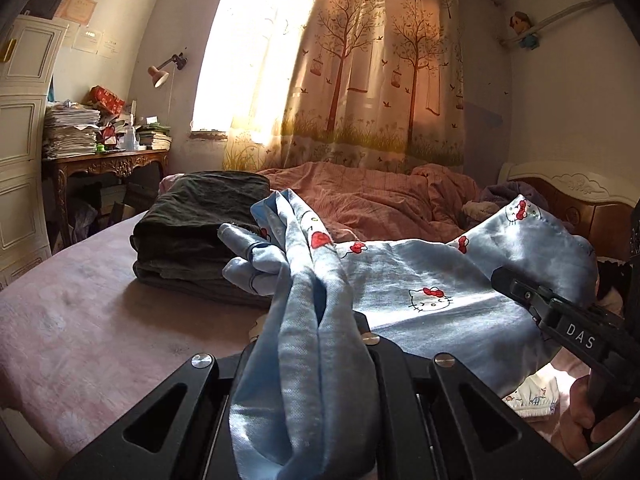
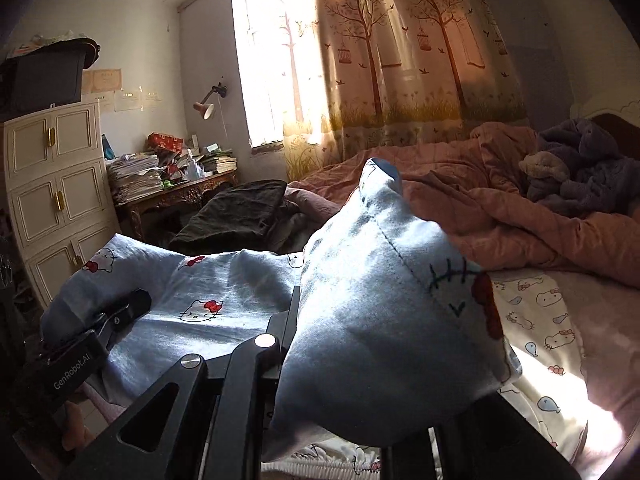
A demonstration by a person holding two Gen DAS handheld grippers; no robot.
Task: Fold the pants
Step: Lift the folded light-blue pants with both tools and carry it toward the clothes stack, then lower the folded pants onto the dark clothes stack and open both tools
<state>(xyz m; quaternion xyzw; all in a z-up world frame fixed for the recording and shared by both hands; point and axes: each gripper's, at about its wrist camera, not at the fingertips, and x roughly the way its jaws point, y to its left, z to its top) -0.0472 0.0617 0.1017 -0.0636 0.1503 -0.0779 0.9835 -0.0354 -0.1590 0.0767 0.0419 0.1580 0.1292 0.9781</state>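
The light blue Hello Kitty pants (image 1: 432, 296) are held up over the pink bed, stretched between both grippers. My left gripper (image 1: 312, 332) is shut on a bunched edge of the pants, which drapes over its fingers. My right gripper (image 2: 360, 312) is shut on the other end of the pants (image 2: 384, 304), whose cloth hides its fingertips. The right gripper also shows in the left wrist view (image 1: 520, 288), clamped on the cloth. The left gripper shows in the right wrist view (image 2: 128, 308) at the far left edge of the pants.
A stack of folded dark clothes (image 1: 192, 232) lies on the pink bed sheet (image 1: 80, 320) to the left. A rumpled pink duvet (image 1: 380, 200) lies behind. A white Hello Kitty garment (image 2: 544, 320) lies on the bed below. A cluttered desk (image 1: 108, 160) and a white cabinet (image 2: 56, 188) stand left.
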